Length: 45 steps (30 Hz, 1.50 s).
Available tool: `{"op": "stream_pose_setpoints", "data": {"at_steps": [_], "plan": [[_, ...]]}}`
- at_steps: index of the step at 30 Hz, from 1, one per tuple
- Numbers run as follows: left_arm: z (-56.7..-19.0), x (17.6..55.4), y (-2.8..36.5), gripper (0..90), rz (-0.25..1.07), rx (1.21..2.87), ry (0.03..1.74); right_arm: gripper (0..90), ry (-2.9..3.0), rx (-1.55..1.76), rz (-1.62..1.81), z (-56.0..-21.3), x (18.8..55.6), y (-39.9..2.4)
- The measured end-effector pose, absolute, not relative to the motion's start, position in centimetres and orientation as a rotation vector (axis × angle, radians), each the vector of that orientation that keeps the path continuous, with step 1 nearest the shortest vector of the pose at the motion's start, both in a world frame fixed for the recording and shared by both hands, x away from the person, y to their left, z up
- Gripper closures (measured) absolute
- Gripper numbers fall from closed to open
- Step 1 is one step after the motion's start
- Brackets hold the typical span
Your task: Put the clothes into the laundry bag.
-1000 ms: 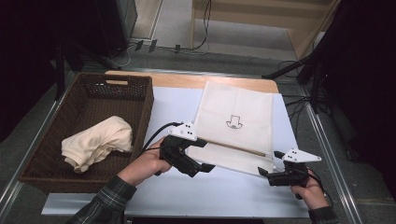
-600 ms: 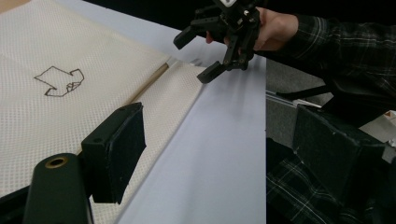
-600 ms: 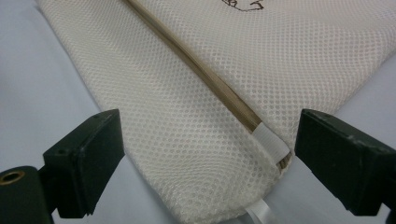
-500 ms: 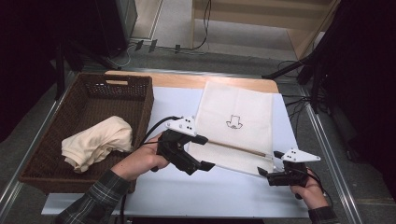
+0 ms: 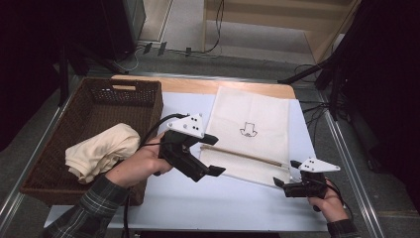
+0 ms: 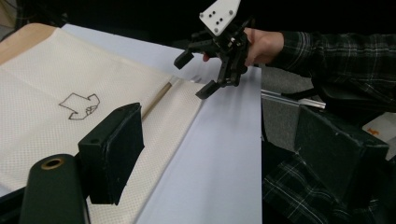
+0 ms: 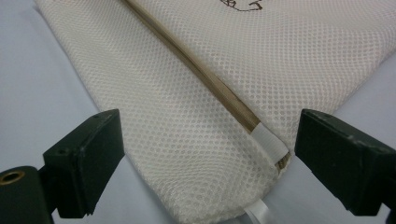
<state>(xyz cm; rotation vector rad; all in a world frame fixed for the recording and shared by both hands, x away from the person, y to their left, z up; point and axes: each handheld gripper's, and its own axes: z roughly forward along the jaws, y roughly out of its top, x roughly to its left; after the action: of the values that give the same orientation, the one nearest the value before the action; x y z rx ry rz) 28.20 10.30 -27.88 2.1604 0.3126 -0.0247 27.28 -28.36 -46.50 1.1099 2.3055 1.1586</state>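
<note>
A cream mesh bag (image 5: 250, 134) lies flat on the pale sheet over the tabletop (image 5: 198, 203), its near edge folded over along a thin wooden rod (image 5: 242, 154). That rod's long axis runs slantwise, from beside the left gripper (image 5: 210, 154) down to the corner by the right gripper (image 5: 278, 182). The right gripper is plainly the nearer: in its own view the bag's corner, with a white tape tab (image 7: 268, 141), sits between its spread fingers (image 7: 86, 149), not pinched. The left gripper hangs above the fold, fingers (image 6: 114, 140) apart and empty. Off to the left, a wicker basket (image 5: 124, 94) holds a bundled cream cloth (image 5: 101, 148).
</note>
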Motion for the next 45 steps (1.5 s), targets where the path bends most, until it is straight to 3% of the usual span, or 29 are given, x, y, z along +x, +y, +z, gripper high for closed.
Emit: {"op": "stream_pose_setpoints", "data": {"at_steps": [23,45], "plan": [[-25.2,29.9,16.1,16.7,0.082,2.138,0.412,8.5,2.303,1.113,1.156,-46.5,27.3,-28.3],[-26.4,31.0,22.9,16.9,0.161,2.161,0.552,8.5,2.311,1.112,1.152,-46.6,27.4,-28.3]]}}
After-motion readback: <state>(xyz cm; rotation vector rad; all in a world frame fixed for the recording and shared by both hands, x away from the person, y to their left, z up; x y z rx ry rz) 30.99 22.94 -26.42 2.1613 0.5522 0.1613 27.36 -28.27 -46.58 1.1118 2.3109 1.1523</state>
